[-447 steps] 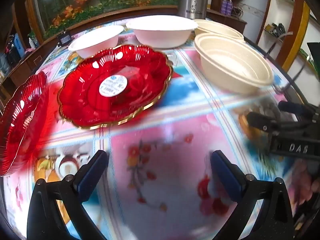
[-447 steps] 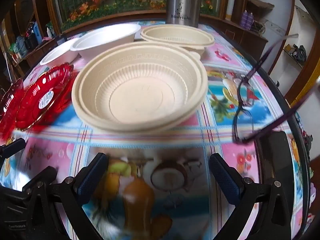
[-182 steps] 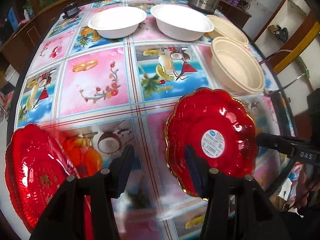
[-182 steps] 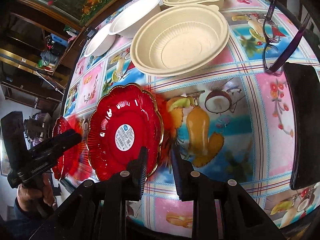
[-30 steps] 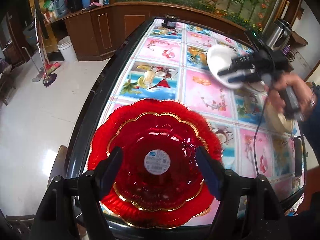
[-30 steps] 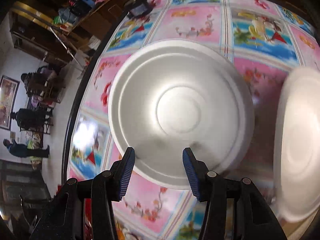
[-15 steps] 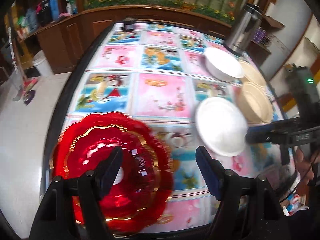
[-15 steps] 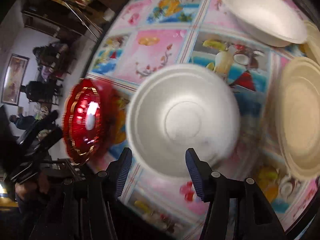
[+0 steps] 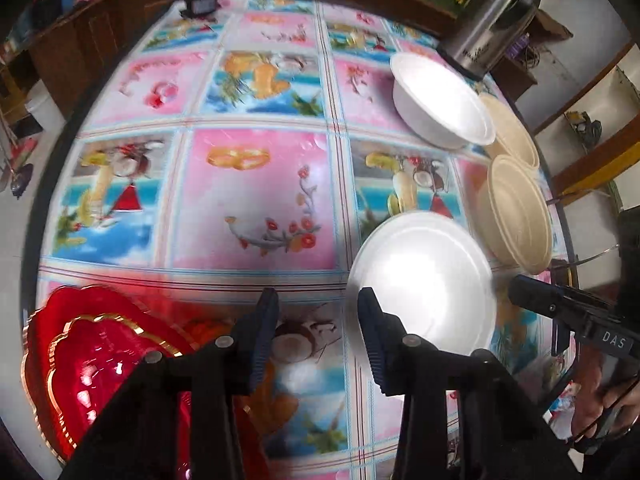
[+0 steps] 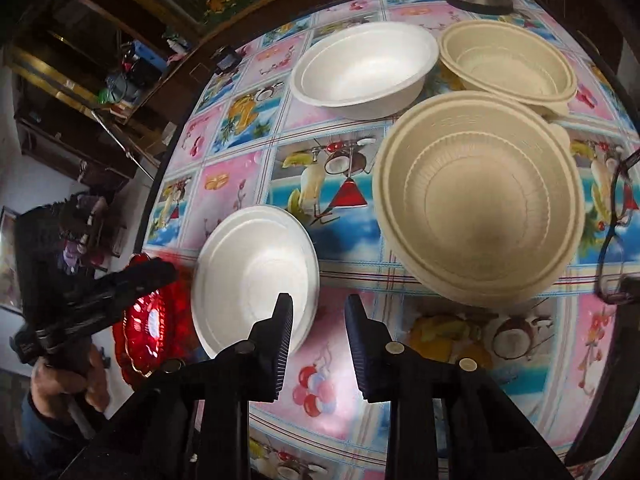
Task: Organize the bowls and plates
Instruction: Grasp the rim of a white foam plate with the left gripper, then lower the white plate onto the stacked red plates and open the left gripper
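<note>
Now | right fingers (image 10: 280,332) just narrowed, empty (not shut) | white bowl (image 10: 248,264) beside left finger

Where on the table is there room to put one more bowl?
The biggest bare patch is the pink and blue cloth between the red plates, the near white bowl and the far white bowl. The side with the beige bowls, eyeglasses and steel flask is crowded.

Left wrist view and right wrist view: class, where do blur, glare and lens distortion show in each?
Left wrist view: near white bowl glare-washed, red plates and tablecloth motion-smeared, table edge bowed. Right wrist view: sharper, beige bowl ribs readable, dim room at left, same fisheye curving.
</note>
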Demonstrator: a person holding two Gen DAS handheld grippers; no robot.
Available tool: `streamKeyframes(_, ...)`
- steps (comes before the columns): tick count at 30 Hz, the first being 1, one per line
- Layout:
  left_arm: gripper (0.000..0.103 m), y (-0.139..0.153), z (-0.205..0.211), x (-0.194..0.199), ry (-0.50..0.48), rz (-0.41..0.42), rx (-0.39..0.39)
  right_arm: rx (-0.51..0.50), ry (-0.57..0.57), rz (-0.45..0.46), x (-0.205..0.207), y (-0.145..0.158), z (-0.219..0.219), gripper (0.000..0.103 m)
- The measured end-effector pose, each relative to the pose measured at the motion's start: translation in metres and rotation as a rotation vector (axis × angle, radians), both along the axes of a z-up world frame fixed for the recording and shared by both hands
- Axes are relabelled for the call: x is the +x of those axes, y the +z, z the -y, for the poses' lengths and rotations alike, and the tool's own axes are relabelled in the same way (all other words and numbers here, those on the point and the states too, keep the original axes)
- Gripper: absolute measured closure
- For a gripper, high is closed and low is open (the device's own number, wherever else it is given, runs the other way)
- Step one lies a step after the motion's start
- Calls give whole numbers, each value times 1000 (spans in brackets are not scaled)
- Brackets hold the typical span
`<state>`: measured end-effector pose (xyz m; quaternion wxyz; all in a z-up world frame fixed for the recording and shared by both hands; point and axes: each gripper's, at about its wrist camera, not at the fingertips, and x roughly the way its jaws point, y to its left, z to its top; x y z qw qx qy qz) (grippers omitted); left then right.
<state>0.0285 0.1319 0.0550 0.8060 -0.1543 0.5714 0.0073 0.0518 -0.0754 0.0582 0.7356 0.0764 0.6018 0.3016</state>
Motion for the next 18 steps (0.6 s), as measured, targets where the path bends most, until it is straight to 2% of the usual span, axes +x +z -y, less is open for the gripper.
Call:
streamKeyframes(2, 64, -4, 4, 3, -12, -7, -31, -11, -9, 0, 0, -2, -3, 73)
streamKeyframes(5, 65, -9, 12, 6, -39, -15, -29, -22, -6, -19, 3, -11, -7, 73)
streamKeyframes(6, 69, -10, 16, 6, -52, -18, -29, -27, -7, -23, 3, -15, -8, 73)
streamKeyframes(7, 83, -13, 20, 6, -64, -24, -23, -30, -3, -28, 3, -18, -9, 73)
streamKeyframes(8, 92, -15, 25, 5, -76, -31, -10, -35, 3, -33, 2, -21, -10, 73)
streamKeyframes(9, 92, -16, 29, 3, -83, -27, -11, -42, 3, -35, 0, -23, -12, 78)
streamKeyframes(11, 91, -14, 35, -2, -88, -17, 13, -44, 8, -35, -4, -23, -14, 93)
streamKeyframes(14, 91, -4, 38, -10, -93, 16, 34, -63, 13, -10, -10, -15, -13, 93)
streamKeyframes(18, 91, 11, 35, -18, -84, 48, 45, -36, 24, 1, -17, -1, -12, 93)
